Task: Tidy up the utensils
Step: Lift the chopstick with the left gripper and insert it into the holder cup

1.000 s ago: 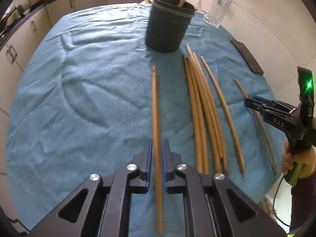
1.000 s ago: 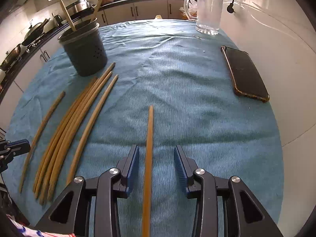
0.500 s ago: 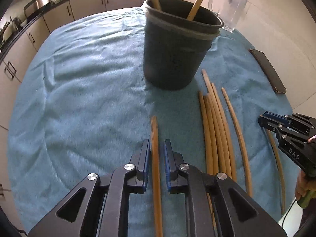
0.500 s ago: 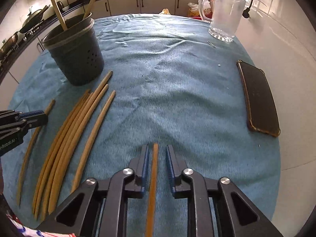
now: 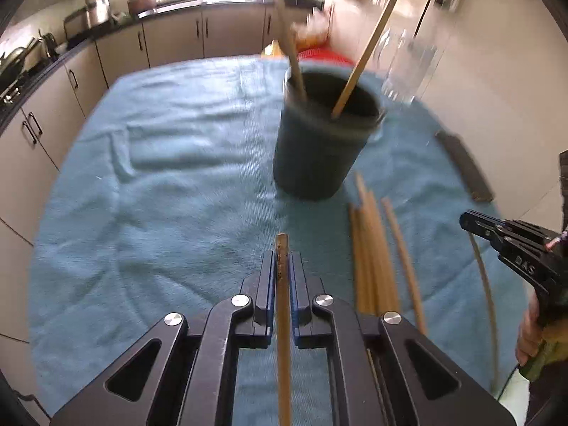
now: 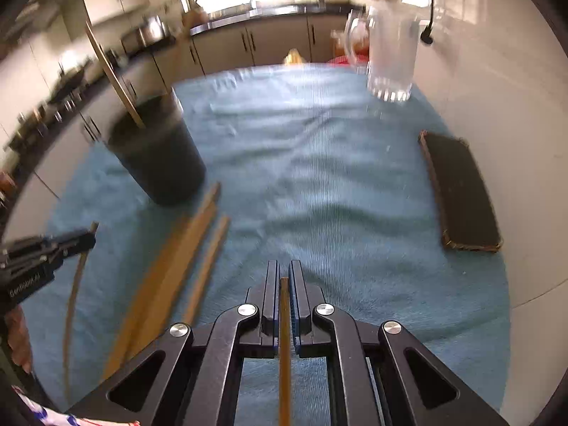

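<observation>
- Our left gripper is clamped on a wooden stick.
- Our right gripper pinches another stick.
- More sticks lie on the blue cloth beside the dark pot, which holds two sticks upright.

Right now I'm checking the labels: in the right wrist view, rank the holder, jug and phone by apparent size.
1. Holder, largest.
2. Phone.
3. Jug, smallest, though it stands farthest away, so unsure against the phone.
</observation>
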Action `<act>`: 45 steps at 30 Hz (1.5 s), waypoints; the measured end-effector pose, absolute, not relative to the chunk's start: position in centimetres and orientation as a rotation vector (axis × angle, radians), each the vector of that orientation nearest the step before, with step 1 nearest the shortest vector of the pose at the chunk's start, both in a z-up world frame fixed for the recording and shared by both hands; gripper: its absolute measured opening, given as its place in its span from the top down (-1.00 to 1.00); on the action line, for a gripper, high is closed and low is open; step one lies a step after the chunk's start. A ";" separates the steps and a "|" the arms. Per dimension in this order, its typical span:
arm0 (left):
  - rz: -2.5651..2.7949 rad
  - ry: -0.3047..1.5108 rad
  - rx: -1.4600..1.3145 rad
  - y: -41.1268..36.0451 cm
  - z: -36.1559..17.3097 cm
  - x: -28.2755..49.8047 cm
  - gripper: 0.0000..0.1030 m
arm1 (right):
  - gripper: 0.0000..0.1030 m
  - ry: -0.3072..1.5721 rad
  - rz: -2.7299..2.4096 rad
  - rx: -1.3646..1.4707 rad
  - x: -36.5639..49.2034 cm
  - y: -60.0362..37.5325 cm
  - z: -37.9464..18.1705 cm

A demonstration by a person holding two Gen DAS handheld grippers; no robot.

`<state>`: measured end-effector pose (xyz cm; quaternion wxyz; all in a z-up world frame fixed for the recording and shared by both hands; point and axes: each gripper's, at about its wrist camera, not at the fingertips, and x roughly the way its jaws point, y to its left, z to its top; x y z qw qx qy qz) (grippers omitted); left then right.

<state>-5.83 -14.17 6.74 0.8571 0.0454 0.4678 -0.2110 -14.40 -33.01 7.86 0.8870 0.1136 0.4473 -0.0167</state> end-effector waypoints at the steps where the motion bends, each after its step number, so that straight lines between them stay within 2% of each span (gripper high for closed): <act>1: -0.452 0.957 0.079 -13.7 7.8 -6.5 0.87 | 0.90 0.903 -0.032 0.242 -14.9 -33.0 8.7; 9: -0.484 0.738 0.045 -11.3 14.6 -13.0 0.87 | 0.90 0.720 -0.022 0.225 -19.0 -31.6 14.7; 17: -0.510 0.602 0.067 -10.7 17.6 -18.1 0.87 | 0.90 0.583 0.001 0.224 -22.8 -30.1 18.6; 30: -0.543 0.501 0.028 -9.9 20.5 -22.2 0.87 | 0.90 0.476 0.007 0.194 -26.2 -29.0 21.8; 45: -0.530 0.464 -0.017 -9.5 23.4 -19.9 0.87 | 0.90 0.417 0.032 0.161 -24.3 -28.1 25.1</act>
